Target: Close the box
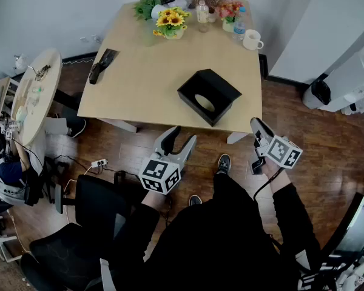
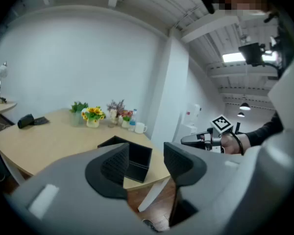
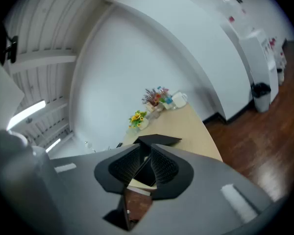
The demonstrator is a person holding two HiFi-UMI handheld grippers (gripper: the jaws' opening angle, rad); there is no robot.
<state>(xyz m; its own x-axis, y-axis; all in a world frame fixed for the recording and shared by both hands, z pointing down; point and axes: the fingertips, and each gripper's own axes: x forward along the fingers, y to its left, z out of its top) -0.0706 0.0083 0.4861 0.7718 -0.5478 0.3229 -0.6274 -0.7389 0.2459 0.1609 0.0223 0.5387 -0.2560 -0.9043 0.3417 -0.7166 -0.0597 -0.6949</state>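
Hovering before box [image 1: 208, 96]: left gripper [image 1: 183, 135] jaws wide, right gripper [image 1: 256, 123] barely parted, both empty; mug [image 1: 252, 39], flowers [image 1: 171, 20] beyond.

A: What colour is the box [image 1: 208, 96]?
B: Black all over. The worktop [image 1: 139, 83] is pale beige wood, and the floor [image 1: 327, 144] is reddish-brown planks.
A: Anything bright?
B: Yellow sunflowers [image 1: 171, 20] with green leaves, and a white mug [image 1: 251, 39].
A: And the tools?
B: The left gripper [image 1: 182, 135] and right gripper [image 1: 256, 123] are grey, with black ribbed jaws. Each has a white cube with black square markers.
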